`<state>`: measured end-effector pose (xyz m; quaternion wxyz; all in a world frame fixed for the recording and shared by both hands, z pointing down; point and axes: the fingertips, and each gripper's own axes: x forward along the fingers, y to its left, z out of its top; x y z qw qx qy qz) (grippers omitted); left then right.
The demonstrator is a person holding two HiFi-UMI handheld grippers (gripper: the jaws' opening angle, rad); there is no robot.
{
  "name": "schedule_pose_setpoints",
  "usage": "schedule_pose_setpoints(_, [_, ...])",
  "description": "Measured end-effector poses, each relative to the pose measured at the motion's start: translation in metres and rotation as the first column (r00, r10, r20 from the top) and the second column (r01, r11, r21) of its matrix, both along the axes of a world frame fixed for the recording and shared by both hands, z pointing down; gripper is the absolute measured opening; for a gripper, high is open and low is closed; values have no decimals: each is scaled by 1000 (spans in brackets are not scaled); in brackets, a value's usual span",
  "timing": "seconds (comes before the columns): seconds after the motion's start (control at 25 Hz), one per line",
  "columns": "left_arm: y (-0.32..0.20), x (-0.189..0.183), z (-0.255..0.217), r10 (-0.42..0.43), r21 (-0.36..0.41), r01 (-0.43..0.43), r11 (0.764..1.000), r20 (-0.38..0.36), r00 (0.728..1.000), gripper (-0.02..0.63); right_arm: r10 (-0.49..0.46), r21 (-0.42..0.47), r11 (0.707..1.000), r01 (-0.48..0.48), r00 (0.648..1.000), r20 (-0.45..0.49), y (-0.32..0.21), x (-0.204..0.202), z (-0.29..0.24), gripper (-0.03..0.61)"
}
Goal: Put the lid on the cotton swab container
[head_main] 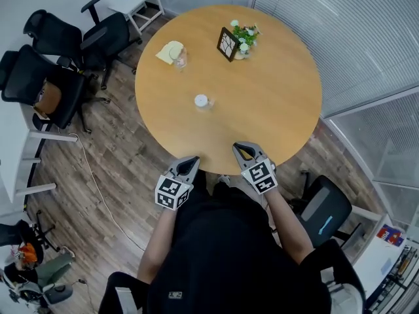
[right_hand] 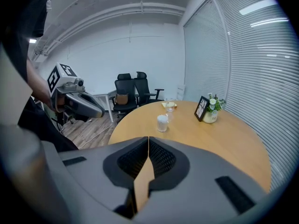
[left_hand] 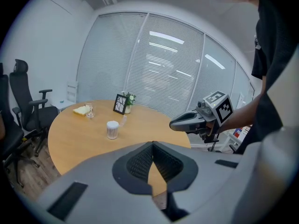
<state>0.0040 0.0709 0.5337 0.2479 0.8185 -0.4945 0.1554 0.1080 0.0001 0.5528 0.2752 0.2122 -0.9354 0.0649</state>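
White and ribbed, the cotton swab container stands upright near the middle of the round tabletop, a little toward its left edge. Just beside it lies a small clear piece, which we take for the lid, though it is too small to be sure.

Our left gripper and right gripper hover at the near edge, well apart from the container. Each has its jaws pressed together with nothing between them.

We judge that the task is not yet begun. To do the step well, we should open the jaws of one gripper before reaching, then take the lid gently by its rim, because it looks light and slippery. The container is narrow and may tip, so the other gripper should steady it low on its side. The lid should come down level and centred before we press.

The tabletop is smooth, light brown wood. Toward its far edge stand a black picture frame and a little flower pot. Toward the far left edge lie a yellow cloth and a glass. Black office chairs stand on the wooden floor at the left, and blinds cover the glass wall at the right.
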Motion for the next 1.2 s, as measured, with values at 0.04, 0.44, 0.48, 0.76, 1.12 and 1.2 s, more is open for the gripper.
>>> schedule_pose_setpoints(0.04, [-2, -3, 2, 4, -2, -4, 1000, -4, 1000, 6, 4, -4, 1000, -4, 1000, -7, 0, -1, 2, 5])
schedule_pose_setpoints(0.44, [-49, -45, 4, 67, 2, -67, 998, -37, 997, 6, 57, -22, 998, -59, 996, -75, -27, -28, 10, 5])
schedule_pose_setpoints(0.48, [-55, -49, 3, 75, 4, -75, 997, -44, 996, 6, 64, -24, 997, -66, 994, -84, -30, -29, 11, 5])
schedule_pose_setpoints(0.76, [-93, -76, 9, 143, 9, -143, 990, -74, 987, 6, 132, -23, 990, -136, 984, -123, -46, -45, 9, 5])
schedule_pose_setpoints(1.12, [-121, -101, 37, 264, -22, -267, 963, -109, 958, 6, 265, -12, 963, -270, 953, -146, -59, -67, 18, 5])
schedule_pose_setpoints(1.2, [-123, -109, 43, 284, -36, -289, 957, -111, 952, 6, 302, -15, 952, -307, 943, -143, -58, -73, 19, 5])
